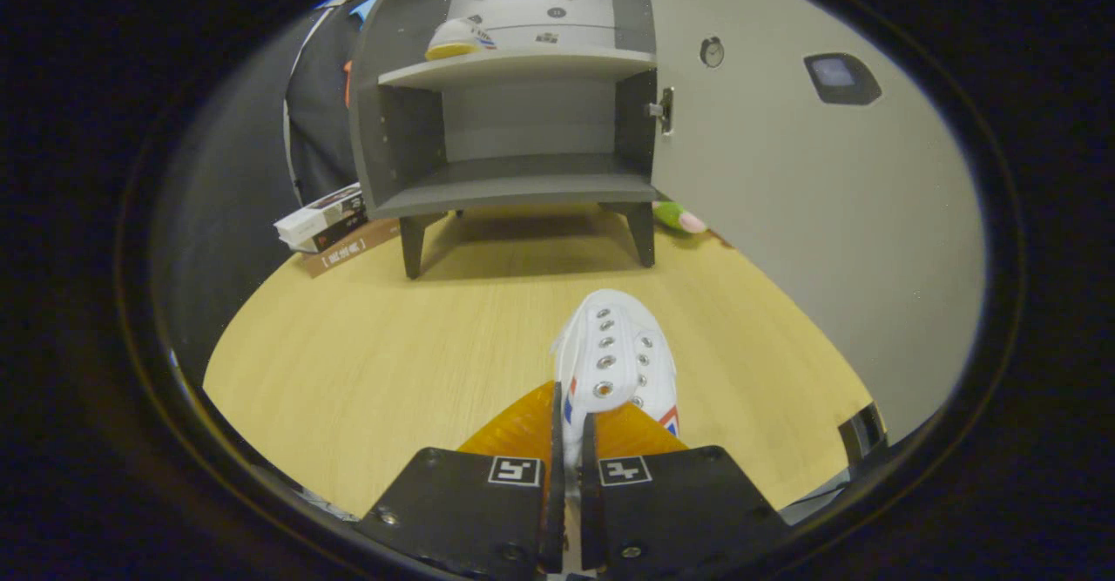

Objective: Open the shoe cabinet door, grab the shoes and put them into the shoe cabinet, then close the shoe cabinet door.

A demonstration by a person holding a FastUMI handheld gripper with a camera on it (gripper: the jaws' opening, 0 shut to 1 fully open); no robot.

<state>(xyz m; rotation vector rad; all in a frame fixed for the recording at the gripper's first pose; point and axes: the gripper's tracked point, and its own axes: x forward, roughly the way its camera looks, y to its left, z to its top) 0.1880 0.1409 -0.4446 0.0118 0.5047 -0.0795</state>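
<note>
Shoe in my grip: a white shoe [614, 359] with metal eyelets and red and blue stripes on its sides sits between the fingers, toe pointing toward the shoe cabinet [514, 93].
Gripper: my gripper [569, 428] is clamped on the shoe; I see both fingers pressed close together on a thin white edge at its rear, with only a narrow gap between them.
Shoe height: I cannot tell whether it rests on the table [392, 337] or is lifted just off it.
Shoe cabinet: a grey unit on short tapered legs, standing on the wooden table well ahead of the fingers.
Door: the cabinet door [784, 215] is swung wide open on the cabinet's right side, its pale inner face turned to me, with a metal hinge [665, 111] at the cabinet's right edge.
Door fittings: I see a small round knob-like piece [712, 51] on the door near the hinge, and a dark rectangular patch [841, 77] farther out from the cabinet.
Upper shelf: a second shoe [457, 39], white with a yellow sole, lies at the left of the cabinet's upper shelf.
Lower shelf: the compartment under that shelf holds nothing that I can see.
Left of cabinet: a stack of boxes [327, 219] lies on the table just beside the cabinet's left legs.
Right of cabinet: a small green and pink thing [679, 216] shows behind the cabinet's right leg, below the door; I cannot tell what it is.
</note>
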